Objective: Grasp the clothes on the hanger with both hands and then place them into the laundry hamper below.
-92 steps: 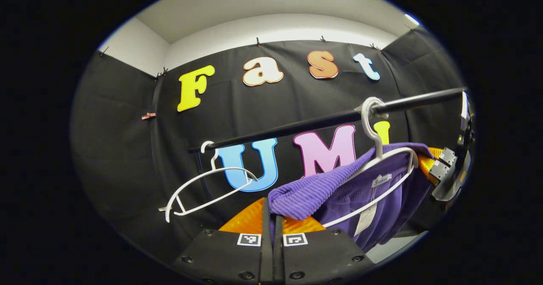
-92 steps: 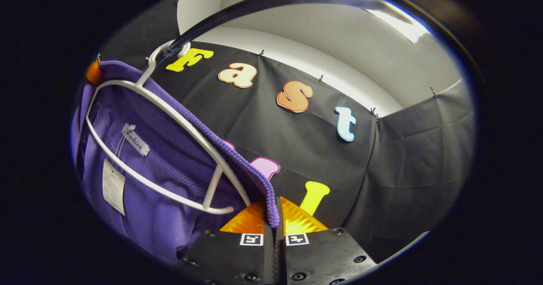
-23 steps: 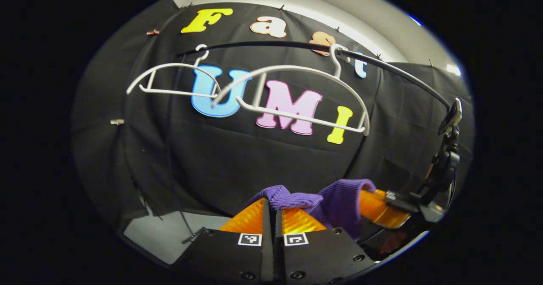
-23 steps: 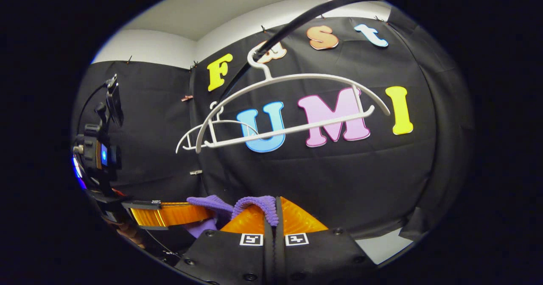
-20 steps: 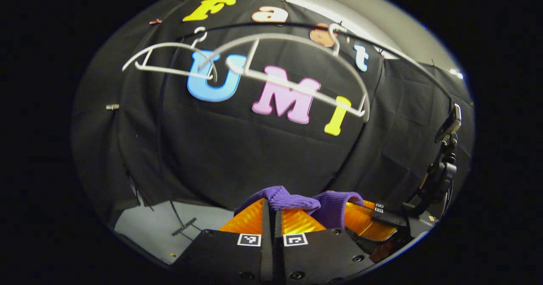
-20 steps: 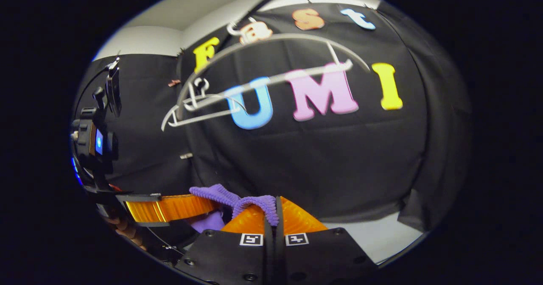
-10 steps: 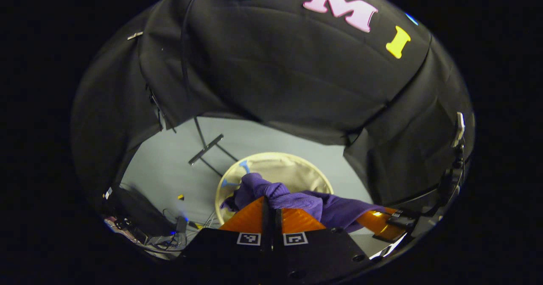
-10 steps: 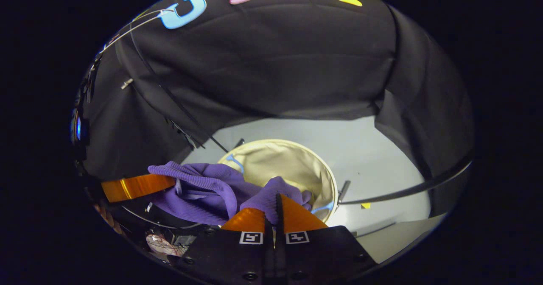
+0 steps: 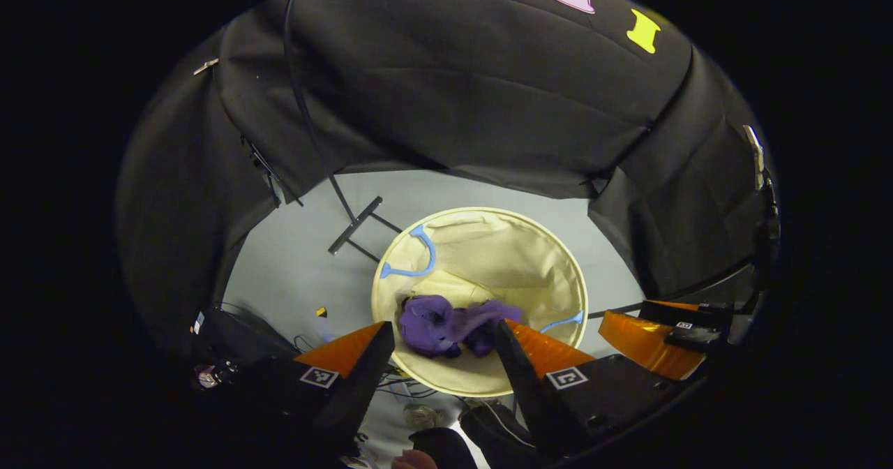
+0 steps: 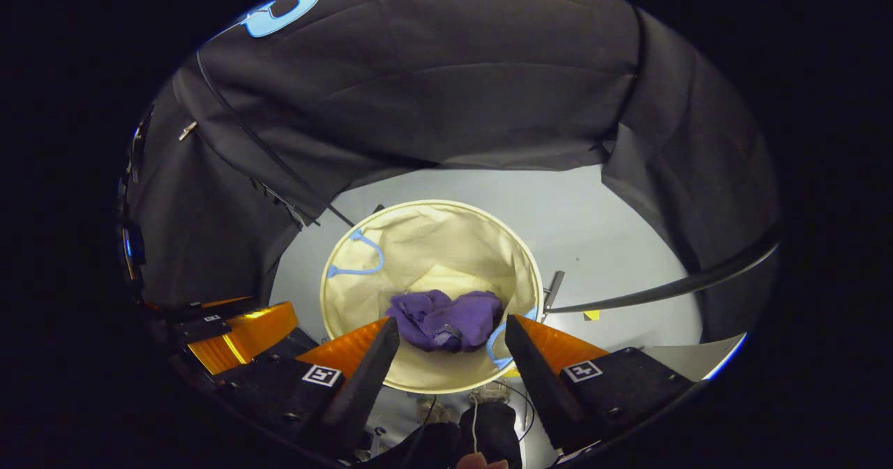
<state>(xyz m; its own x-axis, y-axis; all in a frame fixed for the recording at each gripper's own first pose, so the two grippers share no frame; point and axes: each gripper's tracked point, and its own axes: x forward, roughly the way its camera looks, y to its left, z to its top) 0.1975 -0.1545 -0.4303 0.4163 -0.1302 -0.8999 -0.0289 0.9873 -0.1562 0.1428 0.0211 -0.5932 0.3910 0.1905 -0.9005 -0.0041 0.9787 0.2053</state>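
The purple garment (image 9: 453,324) (image 10: 445,327) lies crumpled at the bottom of the round cream laundry hamper (image 9: 530,252) (image 10: 425,239) on the floor. My left gripper (image 9: 441,335) hangs open above the hamper's near rim, its orange fingers spread wide with nothing between them. My right gripper (image 10: 452,329) is likewise open above the hamper, fingers apart and free of the cloth. In the left gripper view, the right gripper's orange fingers (image 9: 638,336) show at the lower right. In the right gripper view, the left gripper's orange fingers (image 10: 237,333) show at the lower left.
The hamper has blue loop handles (image 9: 411,256) (image 10: 356,256) on its rim. A black rack foot (image 9: 356,225) and pole (image 10: 670,287) rest on the grey floor. Cables and small gear (image 9: 223,368) lie at the lower left. Black cloth walls close in behind.
Both grippers have opened and let go of the purple garment, which has dropped into the hamper. Both views have stayed tilted down over the hamper.
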